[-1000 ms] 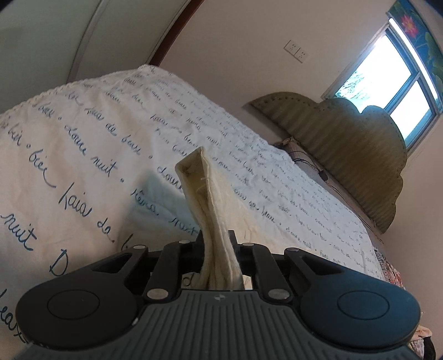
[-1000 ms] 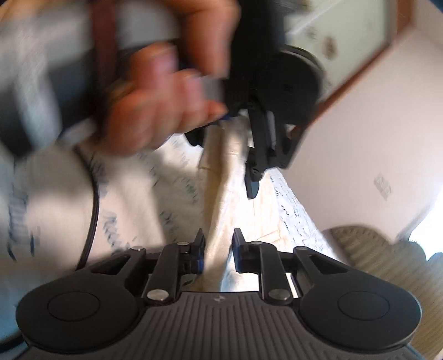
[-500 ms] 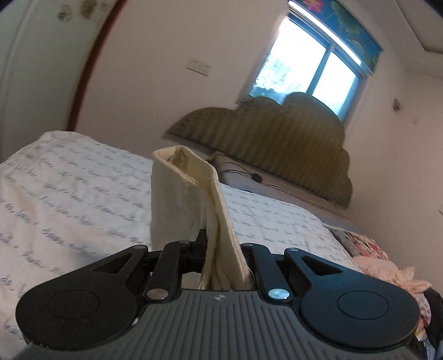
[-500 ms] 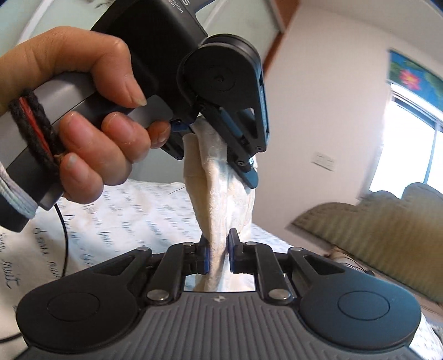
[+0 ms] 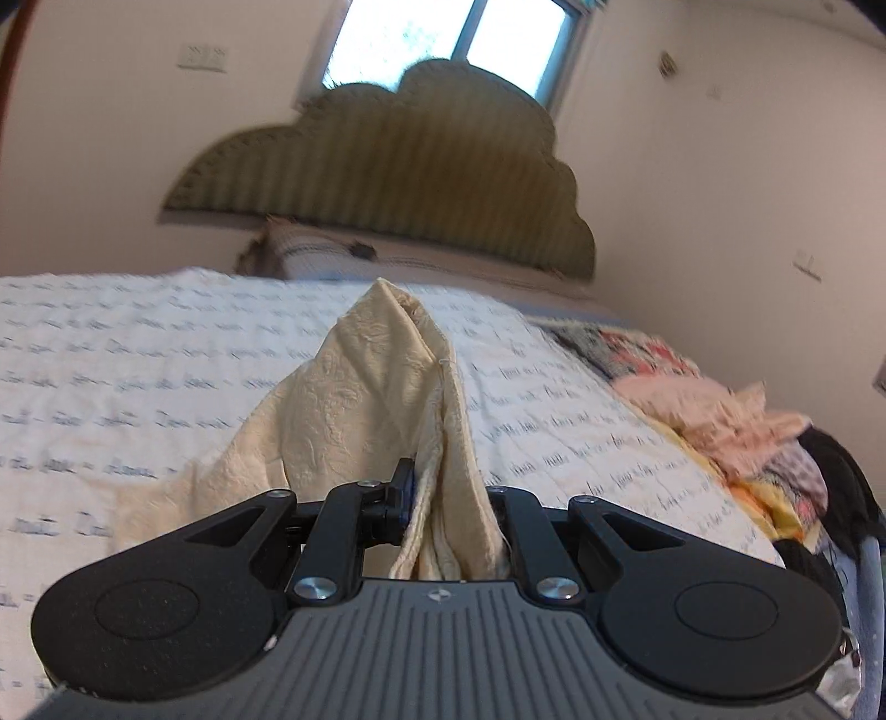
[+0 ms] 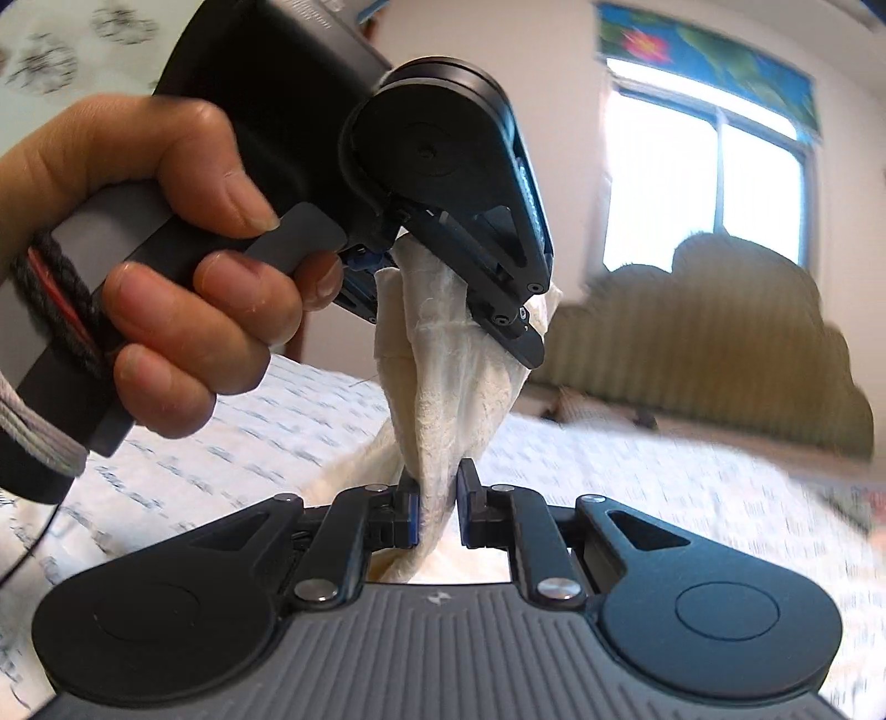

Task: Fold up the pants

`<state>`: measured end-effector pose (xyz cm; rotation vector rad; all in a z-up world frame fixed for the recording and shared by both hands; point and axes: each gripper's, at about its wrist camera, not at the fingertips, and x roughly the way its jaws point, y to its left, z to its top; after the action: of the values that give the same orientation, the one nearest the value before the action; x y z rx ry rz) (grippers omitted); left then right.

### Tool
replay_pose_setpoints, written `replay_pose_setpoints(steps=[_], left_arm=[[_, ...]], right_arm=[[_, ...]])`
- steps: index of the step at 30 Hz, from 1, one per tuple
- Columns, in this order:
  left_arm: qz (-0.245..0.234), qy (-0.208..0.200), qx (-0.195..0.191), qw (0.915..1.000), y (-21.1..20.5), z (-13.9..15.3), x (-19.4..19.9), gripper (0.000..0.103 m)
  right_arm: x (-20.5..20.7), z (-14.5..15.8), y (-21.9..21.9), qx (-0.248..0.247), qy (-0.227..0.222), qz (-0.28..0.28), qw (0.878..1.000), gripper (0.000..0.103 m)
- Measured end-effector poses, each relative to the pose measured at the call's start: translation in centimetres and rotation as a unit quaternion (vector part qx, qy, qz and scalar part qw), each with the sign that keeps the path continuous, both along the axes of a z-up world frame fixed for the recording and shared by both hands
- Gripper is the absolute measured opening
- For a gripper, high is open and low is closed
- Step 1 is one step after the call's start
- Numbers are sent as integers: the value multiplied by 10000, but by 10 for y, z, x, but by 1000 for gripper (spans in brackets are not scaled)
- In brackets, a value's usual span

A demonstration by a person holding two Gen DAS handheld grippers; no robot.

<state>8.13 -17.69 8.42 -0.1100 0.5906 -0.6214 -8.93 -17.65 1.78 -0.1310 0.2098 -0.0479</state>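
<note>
While both claws pinch the same cream pants (image 5: 382, 399), the cloth hangs up off the bed (image 5: 138, 354); the left claw (image 5: 448, 498) is clamped tight on a bunched bit of the pants, and the cloth stands up past its tips like a little tent; the rest of the pants drops down onto the bed, on the side away from the pile of clothes (image 5: 720, 410). The right claw (image 6: 440, 498) is clamped on the pants too, with only a thin strip of cloth squeezed between its blue pads (image 6: 411, 512); from there the cloth runs up to the left claw, which shows in that view held high above the bed; a hand (image 6: 166, 266) is wrapped round its grey handle (image 6: 127, 238), with the fingers (image 6: 243, 282) on the trigger part. So the pants are stretched between the two claws, close together, over the bed.

The bed has a white cover with blue writing on it; at the far end of the bed stands a big headboard (image 5: 398, 177) shaped like a cloud; a pillow (image 5: 332, 257) lies just under the headboard; above the headboard is a bright window (image 5: 448, 39). The pile of clothes, pink and many colours, sits at the edge of the bed, on the side away from the hanging cloth; much of the bed looks blurry.
</note>
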Motion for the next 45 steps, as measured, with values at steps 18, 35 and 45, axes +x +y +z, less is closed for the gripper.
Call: replay_pose_setpoints(steps=[18, 35, 45], left_arm=[[-911, 941, 554, 9898, -98, -82, 26, 40], [450, -978, 1722, 9792, 2, -67, -1, 82], [-318, -1110, 2340, 9654, 14, -129, -42, 82]], right_arm=[[4, -46, -82, 2299, 865, -501, 9681, 13], [-8, -24, -134, 2616, 880, -1153, 9542, 28], [16, -16, -141, 1684, 1141, -1329, 9700, 28]])
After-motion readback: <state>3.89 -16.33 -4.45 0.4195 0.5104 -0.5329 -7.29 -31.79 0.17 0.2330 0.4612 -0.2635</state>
